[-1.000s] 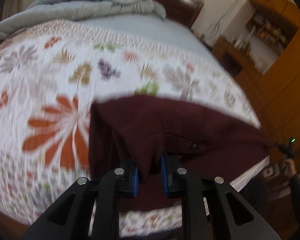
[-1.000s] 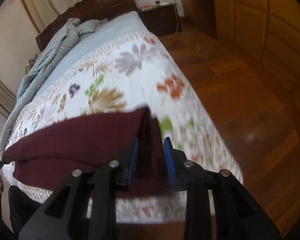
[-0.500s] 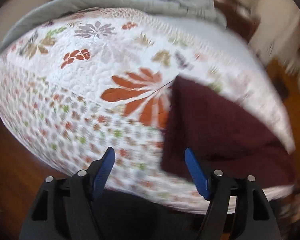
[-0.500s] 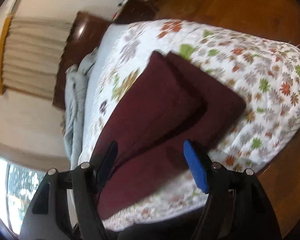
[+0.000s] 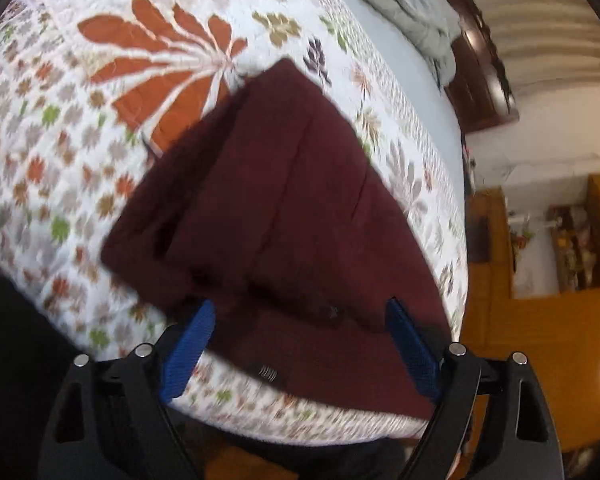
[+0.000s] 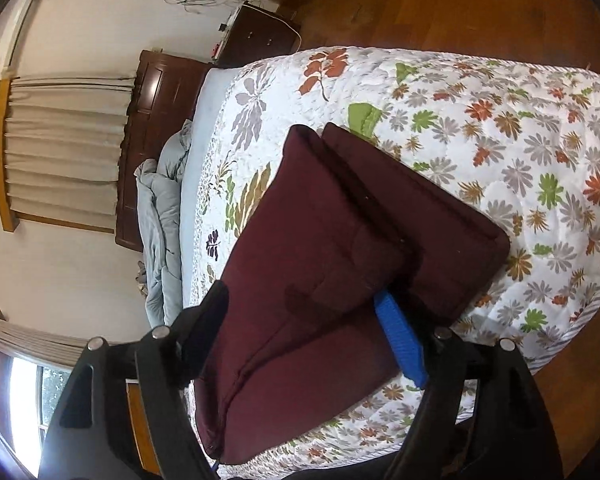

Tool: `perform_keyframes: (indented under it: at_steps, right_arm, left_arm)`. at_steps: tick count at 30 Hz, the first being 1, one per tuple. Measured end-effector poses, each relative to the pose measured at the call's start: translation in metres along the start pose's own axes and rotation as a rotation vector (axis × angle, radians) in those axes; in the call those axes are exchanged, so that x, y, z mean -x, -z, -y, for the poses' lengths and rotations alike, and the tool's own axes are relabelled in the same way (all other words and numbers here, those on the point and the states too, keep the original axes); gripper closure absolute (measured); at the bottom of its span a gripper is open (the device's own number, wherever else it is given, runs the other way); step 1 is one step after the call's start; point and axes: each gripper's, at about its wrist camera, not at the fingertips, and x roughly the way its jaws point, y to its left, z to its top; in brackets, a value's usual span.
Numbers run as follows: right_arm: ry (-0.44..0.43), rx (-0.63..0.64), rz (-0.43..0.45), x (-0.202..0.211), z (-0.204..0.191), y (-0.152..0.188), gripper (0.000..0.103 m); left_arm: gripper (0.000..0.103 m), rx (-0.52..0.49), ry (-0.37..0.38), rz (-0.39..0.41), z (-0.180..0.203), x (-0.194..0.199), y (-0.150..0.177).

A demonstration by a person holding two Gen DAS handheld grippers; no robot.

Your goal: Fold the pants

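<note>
The maroon pants (image 5: 284, 208) lie folded in layers on the floral quilt (image 5: 60, 160) near the foot edge of the bed. They also show in the right wrist view (image 6: 340, 264). My left gripper (image 5: 300, 344) is open and empty, held above the near edge of the pants. My right gripper (image 6: 304, 320) is open and empty, above the other end of the pants. Neither touches the cloth that I can see.
A grey duvet (image 6: 160, 216) is bunched at the head of the bed by a dark wooden headboard (image 6: 148, 120). A dark nightstand (image 6: 256, 36) stands beside it. Wooden floor (image 6: 480, 8) surrounds the bed. Orange wooden cabinets (image 5: 540, 320) stand to the right.
Both grippers let go of the pants and opened wide. They pulled back and rolled, and the pants now lie folded on the quilt.
</note>
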Motion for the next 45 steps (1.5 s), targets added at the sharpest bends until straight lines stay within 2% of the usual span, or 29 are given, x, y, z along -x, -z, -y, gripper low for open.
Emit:
perform_keyframes:
  at_steps: [3, 5, 8, 9, 10, 12, 13, 14, 15, 16, 19, 21, 22, 24, 26, 28, 32, 35, 38, 42, 45]
  right_arm:
    - [-0.010, 0.000, -0.002, 0.000, 0.002, -0.002, 0.027]
    - [-0.011, 0.001, -0.004, -0.003, 0.002, -0.004, 0.027]
    - [-0.010, -0.006, -0.001, -0.008, -0.001, -0.005, 0.027]
    - [-0.010, -0.008, 0.000, -0.009, -0.002, -0.005, 0.027]
    - [-0.011, -0.007, 0.000, -0.011, -0.004, -0.004, 0.027]
    - [-0.005, 0.001, 0.000, -0.011, -0.006, -0.003, 0.028]
    - [0.002, 0.014, -0.002, -0.014, -0.010, -0.004, 0.042]
    - [0.009, 0.025, -0.008, -0.016, -0.012, -0.005, 0.069]
    - [0.018, 0.032, -0.016, -0.018, -0.014, -0.006, 0.084]
    - [0.045, 0.042, -0.030, -0.022, -0.017, -0.008, 0.094]
    - [0.082, 0.100, -0.013, -0.020, -0.043, -0.018, 0.095]
    - [0.066, 0.143, 0.006, -0.011, -0.065, -0.025, 0.095]
    - [0.055, 0.163, 0.022, -0.002, -0.078, -0.029, 0.095]
    - [0.033, 0.164, 0.041, 0.013, -0.083, -0.034, 0.095]
    - [0.024, 0.157, 0.034, 0.020, -0.074, -0.034, 0.095]
    - [0.061, 0.145, 0.000, 0.015, -0.053, -0.027, 0.095]
    - [0.118, 0.043, -0.036, 0.005, 0.005, -0.010, 0.095]
    - [0.108, 0.018, -0.038, 0.004, 0.019, -0.004, 0.095]
    - [0.129, 0.050, -0.036, 0.005, 0.007, -0.006, 0.095]
    - [0.110, 0.091, -0.013, 0.015, -0.015, -0.008, 0.095]
    - [0.113, 0.085, -0.005, 0.018, -0.015, -0.008, 0.095]
  left_arm:
    - [0.016, 0.008, -0.079, -0.013, 0.001, -0.011, -0.008]
    - [0.016, 0.039, -0.090, -0.020, -0.003, -0.020, -0.012]
    - [0.022, 0.035, -0.074, 0.036, -0.001, -0.019, -0.015]
    - [0.051, 0.025, -0.074, 0.054, 0.002, -0.018, -0.015]
    - [0.068, 0.002, -0.070, 0.065, 0.004, -0.017, -0.015]
    - [0.074, 0.007, -0.028, 0.077, 0.005, -0.017, -0.019]
    - [0.077, 0.006, -0.015, 0.086, 0.006, -0.016, -0.021]
    - [0.078, 0.005, -0.001, 0.096, 0.006, -0.013, -0.025]
    - [0.079, 0.005, 0.007, 0.105, 0.009, -0.011, -0.028]
    - [0.079, 0.006, 0.029, 0.110, 0.014, -0.007, -0.035]
    - [0.081, -0.005, 0.083, 0.129, 0.035, 0.010, -0.053]
    - [0.083, -0.021, 0.115, 0.143, 0.051, 0.024, -0.064]
    - [0.088, -0.027, 0.130, 0.156, 0.058, 0.034, -0.069]
    - [0.089, -0.014, 0.157, 0.166, 0.058, 0.049, -0.075]
    - [0.089, -0.005, 0.149, 0.158, 0.049, 0.047, -0.073]
    - [0.089, 0.009, 0.103, 0.127, 0.028, 0.038, -0.062]
    - [0.089, 0.140, 0.070, 0.067, -0.034, 0.017, -0.036]
    - [0.089, 0.179, 0.048, 0.050, -0.059, 0.007, -0.024]
    - [0.089, 0.155, 0.045, 0.057, -0.055, 0.010, -0.025]
    - [0.089, 0.100, 0.059, 0.080, -0.035, 0.022, -0.028]
    - [0.089, 0.111, 0.072, 0.073, -0.032, 0.025, -0.028]
